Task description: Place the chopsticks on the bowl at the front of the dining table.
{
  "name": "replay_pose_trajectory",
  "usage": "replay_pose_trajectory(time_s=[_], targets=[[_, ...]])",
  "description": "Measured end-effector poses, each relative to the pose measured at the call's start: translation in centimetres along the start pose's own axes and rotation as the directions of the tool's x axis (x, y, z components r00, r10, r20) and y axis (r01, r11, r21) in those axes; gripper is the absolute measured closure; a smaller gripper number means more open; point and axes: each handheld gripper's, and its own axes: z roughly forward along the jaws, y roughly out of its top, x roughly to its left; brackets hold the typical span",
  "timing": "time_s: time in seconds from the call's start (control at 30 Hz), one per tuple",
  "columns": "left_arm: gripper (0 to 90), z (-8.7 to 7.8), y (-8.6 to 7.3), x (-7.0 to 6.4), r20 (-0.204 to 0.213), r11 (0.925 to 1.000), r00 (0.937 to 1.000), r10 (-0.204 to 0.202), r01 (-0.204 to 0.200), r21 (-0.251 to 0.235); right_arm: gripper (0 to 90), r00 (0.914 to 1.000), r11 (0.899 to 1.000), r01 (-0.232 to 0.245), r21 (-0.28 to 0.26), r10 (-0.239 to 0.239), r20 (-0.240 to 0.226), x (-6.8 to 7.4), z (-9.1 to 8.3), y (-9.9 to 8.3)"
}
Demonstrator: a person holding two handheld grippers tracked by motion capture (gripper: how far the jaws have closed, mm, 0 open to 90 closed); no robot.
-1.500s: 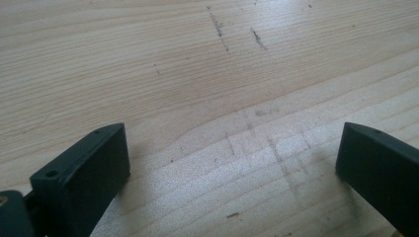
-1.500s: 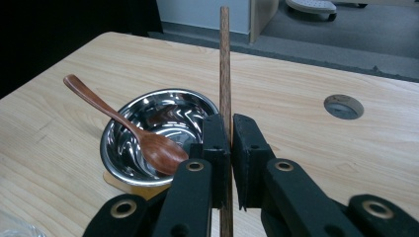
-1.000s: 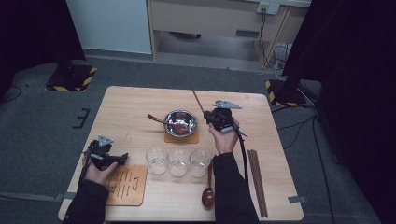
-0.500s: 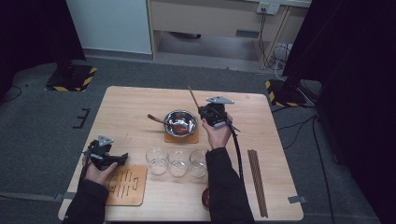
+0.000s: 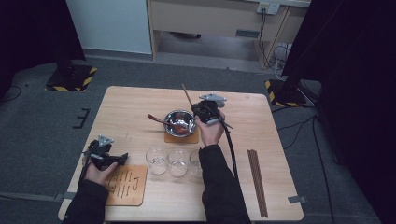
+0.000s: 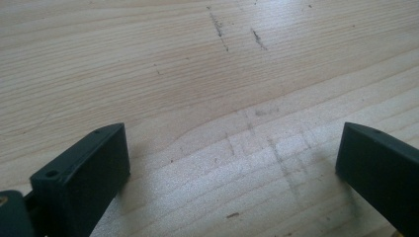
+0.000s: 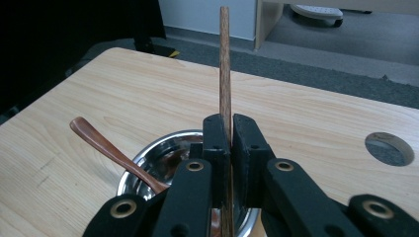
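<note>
My right gripper (image 5: 198, 108) (image 7: 231, 121) is shut on a long wooden handle (image 7: 225, 59) that stands nearly upright between its jaws. It hangs over the right rim of a steel bowl (image 5: 180, 122) (image 7: 163, 158). The handle's upper end (image 5: 185, 92) sticks out toward the far side; its lower end is hidden by the hand and forearm. A brown wooden spoon (image 5: 156, 119) (image 7: 106, 145) leans in the bowl, handle out to the left. My left gripper (image 5: 120, 158) (image 6: 232, 163) rests open on bare table wood at the near left, with nothing between its jaws.
The bowl sits on a wooden coaster (image 5: 180, 138). Three empty glasses (image 5: 157, 160) stand in a row nearer the person. A slotted wooden board (image 5: 127, 184) lies by the left hand. Dark chopsticks (image 5: 257, 179) lie at the right. A round hole (image 7: 389, 148) pierces the tabletop.
My right gripper has carried the wooden handle leftward, from beside the bowl to over its right rim. Its dark rounded lower end has gone behind the forearm. The left gripper has not moved.
</note>
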Motion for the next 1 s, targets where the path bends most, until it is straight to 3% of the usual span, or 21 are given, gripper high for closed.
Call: replay_pose_trajectory(time_s=[0.23, 1.0], targets=[[0.0, 0.0, 0.0, 0.0, 0.000, 1.0000, 1.0000, 0.000, 0.000, 0.000, 85.1, 0.9999, 1.000, -0.007, -0.009, 0.007, -0.013, 0.7, 0.8, 0.0], [0.0, 0.0, 0.0, 0.0, 0.000, 1.0000, 1.0000, 0.000, 0.000, 0.000, 85.1, 1.0000, 0.999, -0.004, 0.038, 0.004, -0.008, 2.1, 4.2, -2.0]])
